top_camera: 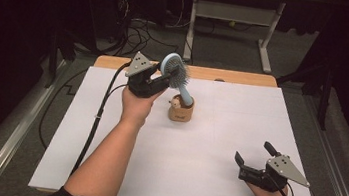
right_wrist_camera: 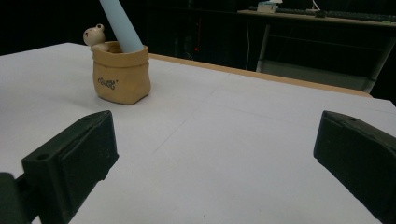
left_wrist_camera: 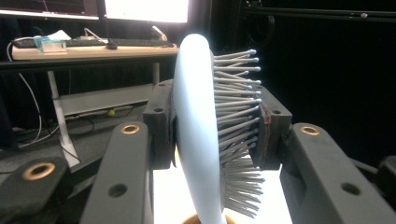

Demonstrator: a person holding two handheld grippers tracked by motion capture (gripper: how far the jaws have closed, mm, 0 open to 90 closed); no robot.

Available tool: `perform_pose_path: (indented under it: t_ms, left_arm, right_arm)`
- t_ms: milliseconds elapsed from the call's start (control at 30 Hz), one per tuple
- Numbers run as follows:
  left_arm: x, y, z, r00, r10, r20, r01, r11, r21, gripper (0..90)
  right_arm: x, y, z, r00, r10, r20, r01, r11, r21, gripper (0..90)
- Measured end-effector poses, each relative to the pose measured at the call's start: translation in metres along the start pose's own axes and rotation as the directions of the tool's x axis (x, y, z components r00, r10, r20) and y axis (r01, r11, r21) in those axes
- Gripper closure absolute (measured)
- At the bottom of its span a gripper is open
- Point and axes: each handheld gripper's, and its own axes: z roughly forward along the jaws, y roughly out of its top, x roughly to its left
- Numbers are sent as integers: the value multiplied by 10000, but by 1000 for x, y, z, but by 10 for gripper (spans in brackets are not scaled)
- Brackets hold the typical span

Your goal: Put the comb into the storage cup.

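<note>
Pale-blue hairbrush (top_camera: 177, 73) stands handle-down in the tan bear holder (top_camera: 181, 110), its head pinched by the left gripper (top_camera: 161, 76). The right gripper (top_camera: 254, 154) rests spread, near the table's front edge. Next, judging by this: release or lift straight up.

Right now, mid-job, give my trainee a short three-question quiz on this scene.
1. True or false: the left gripper is shut on the head of the blue hairbrush.
2. Where does the brush's handle end? A) flat on the white sheet B) inside the tan pot C) between the right gripper's jaws
3. How do the jaws of the right gripper stand?

Key: 1 true. 2 B. 3 Wide open, holding nothing, low over the white sheet.
</note>
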Motion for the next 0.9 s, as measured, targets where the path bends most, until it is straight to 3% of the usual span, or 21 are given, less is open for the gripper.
perform_pose_path:
  t_ms: [167, 467, 900]
  left_arm:
    - [4, -5, 2, 9999, -157, -13, 157, 9999, 21, 587]
    - [3, -8, 2, 9999, -125, 1, 125, 9998, -173, 587]
    - [3, -8, 0, 9999, -162, -36, 162, 9998, -96, 587]
  right_arm:
    - [0, 0, 0, 10000, 19, 9, -19, 10000, 6, 1]
    - [0, 0, 0, 10000, 32, 7, -32, 10000, 19, 1]
    - [1, -1, 1, 10000, -10, 13, 10, 10000, 35, 1]
